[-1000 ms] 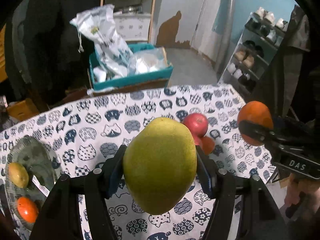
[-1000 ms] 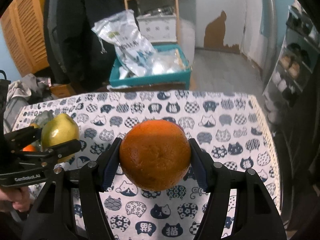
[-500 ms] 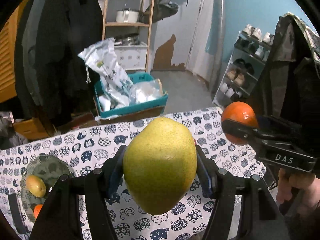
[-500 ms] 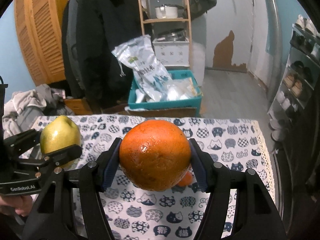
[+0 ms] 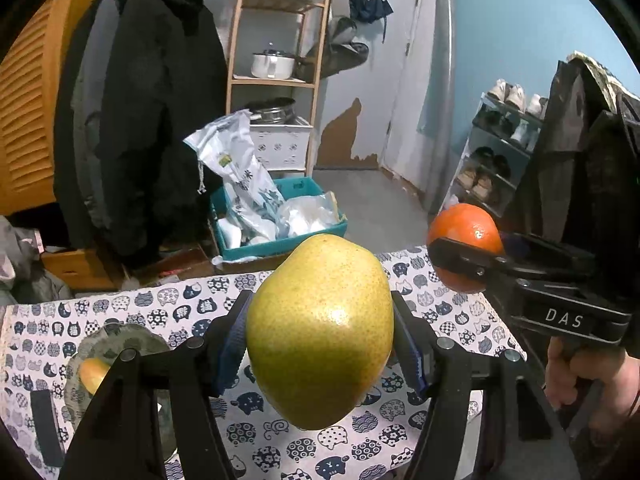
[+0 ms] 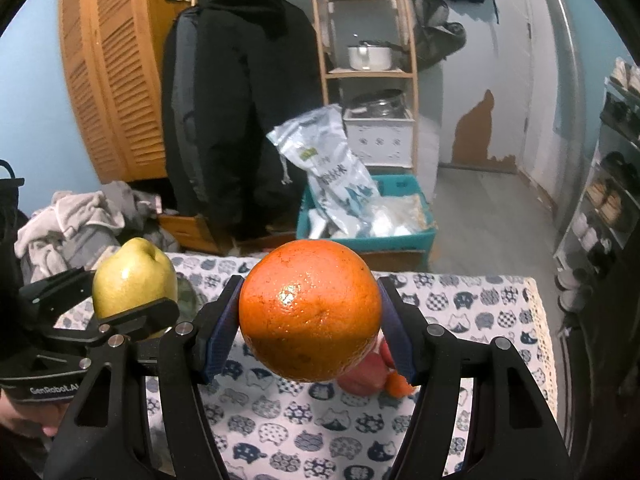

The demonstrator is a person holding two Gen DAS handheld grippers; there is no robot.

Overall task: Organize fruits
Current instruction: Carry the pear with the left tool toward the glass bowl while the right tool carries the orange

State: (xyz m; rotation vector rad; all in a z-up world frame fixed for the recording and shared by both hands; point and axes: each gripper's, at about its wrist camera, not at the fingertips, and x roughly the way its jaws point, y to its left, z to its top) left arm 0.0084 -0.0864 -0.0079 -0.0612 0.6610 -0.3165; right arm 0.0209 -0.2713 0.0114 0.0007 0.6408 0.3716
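The left gripper is clamped on a large yellow-green pear, its blue-padded jaws pressing both flanks of the fruit, which is held clear above the table. The right gripper is likewise clamped on a round, glossy orange, pads tight against its sides, also held off the surface. In the left wrist view the right gripper appears at the right edge with the orange in its jaws, and part of the hand carrying it shows beneath the black body marked "DAS". In the right wrist view the left gripper and its pear stand at the lower left. Below both lies a table covered with a white cloth printed with navy cat faces. On the left side of that cloth sits a dark grey-green plate holding a small yellow fruit, partly hidden by the gripper arm. Near the right end of the cloth, behind the orange, a red fruit and a small orange fruit lie touching each other. Beyond the table a teal plastic crate holds white printed bags, beside a black coat hanging on a rail and a wooden shelf unit bearing a white pot.
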